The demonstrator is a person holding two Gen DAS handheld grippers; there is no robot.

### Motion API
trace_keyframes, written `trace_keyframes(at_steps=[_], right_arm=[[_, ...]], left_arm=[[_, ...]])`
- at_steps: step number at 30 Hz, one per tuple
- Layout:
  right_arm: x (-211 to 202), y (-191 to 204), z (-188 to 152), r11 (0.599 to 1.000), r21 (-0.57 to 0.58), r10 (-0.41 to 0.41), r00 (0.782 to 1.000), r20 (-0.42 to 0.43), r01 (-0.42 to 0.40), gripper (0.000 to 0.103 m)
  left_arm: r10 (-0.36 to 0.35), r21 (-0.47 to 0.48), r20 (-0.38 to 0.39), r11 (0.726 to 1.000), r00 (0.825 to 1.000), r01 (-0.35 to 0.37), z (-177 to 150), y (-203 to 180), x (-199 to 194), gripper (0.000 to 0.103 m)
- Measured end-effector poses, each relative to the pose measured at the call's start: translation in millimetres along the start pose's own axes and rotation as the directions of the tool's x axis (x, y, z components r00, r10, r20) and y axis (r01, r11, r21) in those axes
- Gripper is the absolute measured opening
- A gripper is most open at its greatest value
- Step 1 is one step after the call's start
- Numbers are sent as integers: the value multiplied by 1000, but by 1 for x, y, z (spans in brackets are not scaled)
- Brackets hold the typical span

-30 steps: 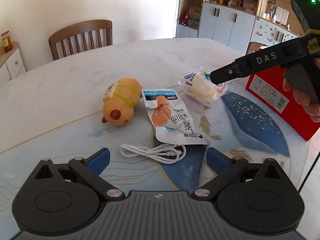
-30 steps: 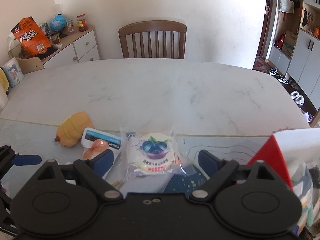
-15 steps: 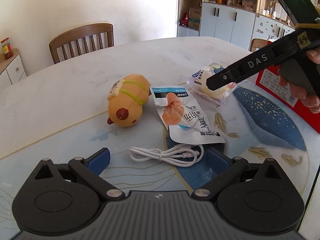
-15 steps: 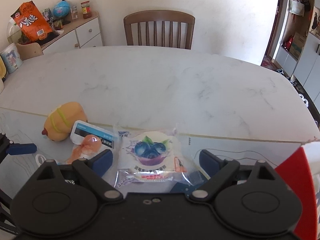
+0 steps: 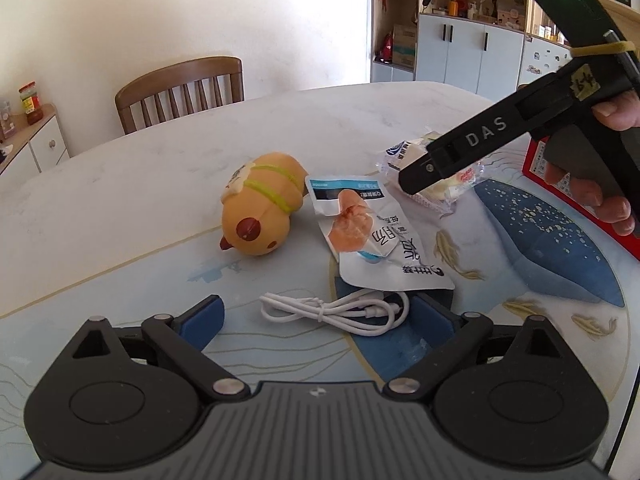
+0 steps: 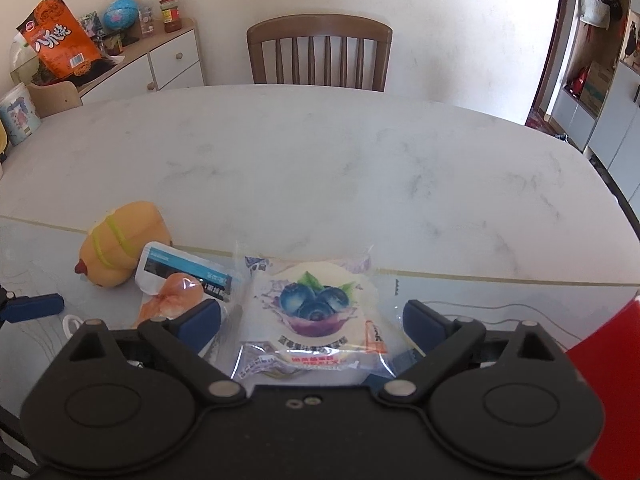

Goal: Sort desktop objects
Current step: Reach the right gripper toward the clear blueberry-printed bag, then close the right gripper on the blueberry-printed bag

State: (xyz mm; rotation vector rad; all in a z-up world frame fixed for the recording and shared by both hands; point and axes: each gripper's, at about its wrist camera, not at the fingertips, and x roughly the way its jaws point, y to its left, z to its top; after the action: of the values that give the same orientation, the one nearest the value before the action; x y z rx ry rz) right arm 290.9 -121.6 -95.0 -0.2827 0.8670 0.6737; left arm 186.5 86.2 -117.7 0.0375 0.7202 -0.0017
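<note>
**Closing on the blueberry pastry packet**

The right gripper (image 6: 311, 318) has just been spreading its jaws and now stands wide, its blue pads either side of the blueberry pastry packet (image 6: 316, 312) at lower centre of the right wrist view; neither pad presses on the wrapper yet, so nothing is held. In the left wrist view the same packet (image 5: 444, 188) lies at right of centre, partly hidden behind the right tool's black finger; the red box (image 5: 580, 196) sits at the right edge, probably where the packet is bound. The left gripper (image 5: 316, 316) is open too, straddling the white cable (image 5: 340, 312) at lower centre, gripping nothing as far as can be seen.

To do this well: settle lower so the pads meet the cake's body, not the loose film; whether the tips already touch the mat is hard to tell; close gently, since the pastry looks soft; keep clear of the sausage pouch (image 6: 180, 280) just to the left, beside the yellow plush toy (image 6: 116, 248).
</note>
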Motion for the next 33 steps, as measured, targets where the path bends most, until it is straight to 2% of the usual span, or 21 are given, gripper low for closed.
trace_keyframes(at_steps=[4, 13, 22, 23, 26, 29, 31, 32, 33], right_arm=[[4, -2, 0, 1000, 12, 1, 1000, -9, -1, 97], [0, -4, 1, 1000, 23, 17, 1000, -1, -17, 84], [-10, -8, 7, 999, 46, 8, 1000, 30, -10, 65], [-12, -8, 7, 999, 48, 8, 999, 37, -10, 57], [-14, -7, 9, 999, 50, 12, 999, 37, -14, 56], [-14, -5, 8, 999, 45, 10, 999, 39, -12, 57], [-16, -2, 7, 1000, 21, 11, 999, 49, -13, 64], [-17, 0, 7, 1000, 14, 6, 999, 52, -7, 83], [-19, 1, 7, 1000, 13, -1, 998, 70, 0, 93]], left_arm=[[-2, -9, 0, 1000, 1000, 2, 2, -1, 0, 93], [-6, -11, 2, 1000, 1000, 6, 4, -5, -3, 79], [8, -10, 1, 1000, 1000, -8, 6, -4, -5, 78], [10, -12, 0, 1000, 1000, -10, 6, -3, -6, 78], [16, -17, -4, 1000, 1000, -16, 5, -2, -7, 78], [16, -24, -9, 1000, 1000, -16, 4, 0, -8, 78], [15, -29, -10, 999, 1000, -15, 3, 0, -9, 78], [14, -28, -10, 999, 1000, -15, 3, 0, -9, 78], [14, -28, -10, 999, 1000, -15, 2, 1, -9, 78]])
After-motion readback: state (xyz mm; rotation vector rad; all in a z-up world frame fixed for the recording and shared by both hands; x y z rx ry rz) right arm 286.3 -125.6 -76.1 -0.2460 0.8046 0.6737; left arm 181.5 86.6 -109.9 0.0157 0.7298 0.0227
